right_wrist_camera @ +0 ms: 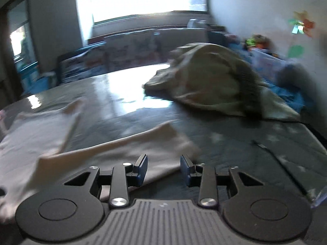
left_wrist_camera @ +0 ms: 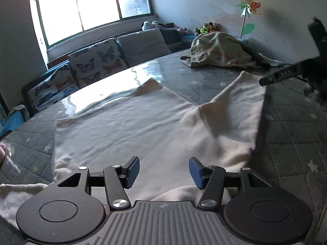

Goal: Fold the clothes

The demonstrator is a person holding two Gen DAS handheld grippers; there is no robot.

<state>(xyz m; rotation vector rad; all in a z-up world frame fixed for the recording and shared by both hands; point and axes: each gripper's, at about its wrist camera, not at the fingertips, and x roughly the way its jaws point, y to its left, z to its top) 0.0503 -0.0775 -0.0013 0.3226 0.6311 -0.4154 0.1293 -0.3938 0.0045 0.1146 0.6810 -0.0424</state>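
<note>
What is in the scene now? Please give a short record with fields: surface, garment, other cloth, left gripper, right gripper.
surface: grey quilted mat with stars
garment: white trousers spread flat, two legs pointing away
other cloth: olive crumpled pile at the far side, apart from the trousers
left gripper: open, above the trousers, nothing between the pads
right gripper: open, over the edge of one trouser leg, holding nothing

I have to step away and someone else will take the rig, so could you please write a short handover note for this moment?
Left gripper: open, nothing held, above the white garment.
Right gripper: open, nothing held, at the garment's near right edge.
White garment lies spread on the grey quilted surface; no clear fold yet.
An olive crumpled garment waits at the far side.
Left to do: fold the white one, then the olive one.
</note>
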